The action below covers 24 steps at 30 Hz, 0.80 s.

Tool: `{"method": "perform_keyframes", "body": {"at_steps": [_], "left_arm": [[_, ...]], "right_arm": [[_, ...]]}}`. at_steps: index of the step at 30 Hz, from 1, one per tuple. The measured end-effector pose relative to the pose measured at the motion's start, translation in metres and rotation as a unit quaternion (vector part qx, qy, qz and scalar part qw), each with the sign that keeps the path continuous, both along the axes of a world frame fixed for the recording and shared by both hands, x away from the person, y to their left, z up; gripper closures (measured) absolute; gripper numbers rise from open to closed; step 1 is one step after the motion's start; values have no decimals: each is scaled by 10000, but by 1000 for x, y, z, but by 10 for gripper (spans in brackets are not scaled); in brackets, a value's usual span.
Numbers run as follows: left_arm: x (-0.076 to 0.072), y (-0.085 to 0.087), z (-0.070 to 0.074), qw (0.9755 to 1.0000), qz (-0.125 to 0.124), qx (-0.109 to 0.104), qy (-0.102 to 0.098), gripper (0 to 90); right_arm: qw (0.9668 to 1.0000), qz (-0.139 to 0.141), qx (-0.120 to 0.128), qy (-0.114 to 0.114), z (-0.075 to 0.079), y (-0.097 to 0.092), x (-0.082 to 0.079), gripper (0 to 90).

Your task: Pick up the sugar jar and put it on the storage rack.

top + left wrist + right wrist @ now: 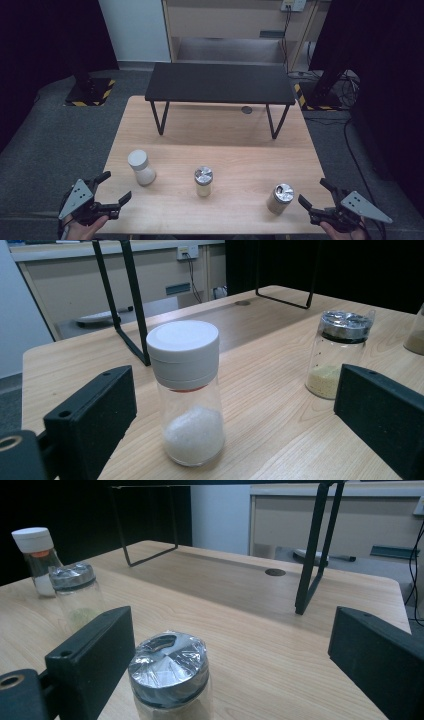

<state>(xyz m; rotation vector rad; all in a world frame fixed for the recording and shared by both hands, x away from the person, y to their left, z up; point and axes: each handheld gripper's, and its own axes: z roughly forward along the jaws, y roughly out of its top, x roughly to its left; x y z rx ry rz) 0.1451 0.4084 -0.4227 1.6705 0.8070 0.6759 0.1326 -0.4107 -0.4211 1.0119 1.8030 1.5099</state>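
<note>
Jars (203, 181) stand on pale wood table (240, 135) – both grippers spread – grey carpet (60, 135) around

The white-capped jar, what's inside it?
The white-capped jar holds a mound of white grains in its lower part, with clear glass above. Its white cap hides whatever sits at the neck.

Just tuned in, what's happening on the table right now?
A person holds a tool in each hand at the near edge of the wooden table. The left tool is open, aimed at the white-capped jar of white powder. The right tool is open, facing the silver-lidded jar. Neither tool touches a jar. A third jar stands between them, and a black stand sits farther back.
</note>
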Motion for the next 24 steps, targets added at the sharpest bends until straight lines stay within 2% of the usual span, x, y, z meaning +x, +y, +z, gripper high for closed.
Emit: {"method": "perform_keyframes", "body": {"at_steps": [11, 15, 18, 24], "left_arm": [[1, 0, 0, 10000, 38, -17, 20, 23], [1, 3, -2, 9999, 37, -135, 30, 23], [1, 1, 0, 10000, 3, -41, 21, 23], [2, 1, 0, 9999, 13, -43, 92, 23]], "right_arm": [[10000, -28, 51, 3, -1, -1, 0, 55], [9999, -45, 91, 9, -2, -3, 0, 55], [10000, -25, 51, 8, -1, -2, -2, 55], [10000, 12, 13, 6, 0, -1, -2, 54]]}}
